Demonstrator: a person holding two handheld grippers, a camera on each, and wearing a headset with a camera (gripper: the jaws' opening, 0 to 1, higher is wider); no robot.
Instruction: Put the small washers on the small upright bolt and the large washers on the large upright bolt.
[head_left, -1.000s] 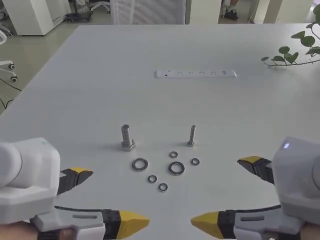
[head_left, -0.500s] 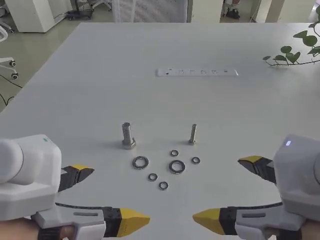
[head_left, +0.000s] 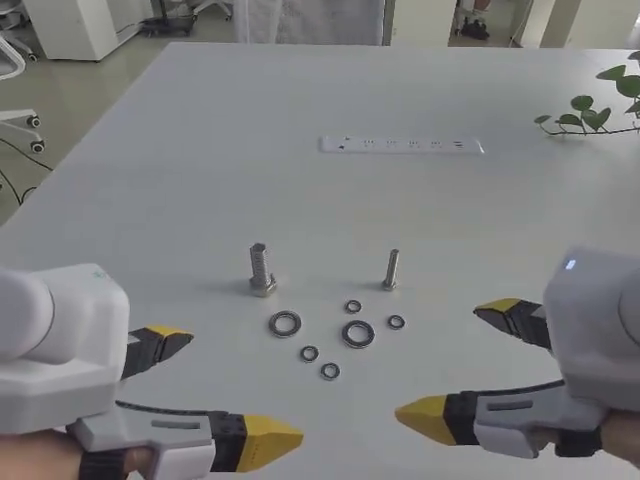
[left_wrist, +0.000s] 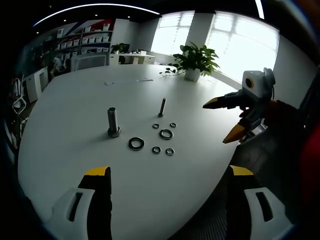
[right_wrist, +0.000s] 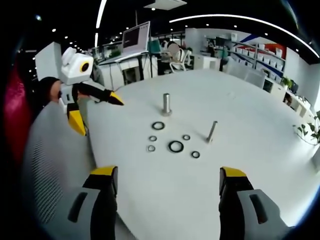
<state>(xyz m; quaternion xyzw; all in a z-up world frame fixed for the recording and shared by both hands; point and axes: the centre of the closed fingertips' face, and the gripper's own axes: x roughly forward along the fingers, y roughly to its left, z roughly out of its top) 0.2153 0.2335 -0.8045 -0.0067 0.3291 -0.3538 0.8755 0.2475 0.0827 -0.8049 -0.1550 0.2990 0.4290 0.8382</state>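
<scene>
In the head view the whole picture has slid a little since a second ago (the headset moved, not the parts). The large upright bolt (head_left: 260, 270) and the small upright bolt (head_left: 391, 270) stand bare on the bench (head_left: 300, 180). The two large washers (head_left: 285, 323) and four small washers (head_left: 309, 353) lie flat in the same loose cluster, toward 6 o'clock from the bolts. The left hand-held gripper (head_left: 245, 387) at 7 o'clock and the right hand-held gripper (head_left: 438, 360) at 5 o'clock stay spread wide and empty. The right one has edged slightly up toward the cluster. In the left gripper view its own jaws stand parted with nothing between them. The washers lie ahead at 12 o'clock, and the right hand-held gripper (left_wrist: 215, 123) hangs at 2 o'clock. In the right gripper view the jaws gape too, the washers are at 12 o'clock, and the left hand-held gripper (right_wrist: 100, 117) is at 10 o'clock. No washer is on a bolt yet, so I judge the first pick has not begun.
</scene>
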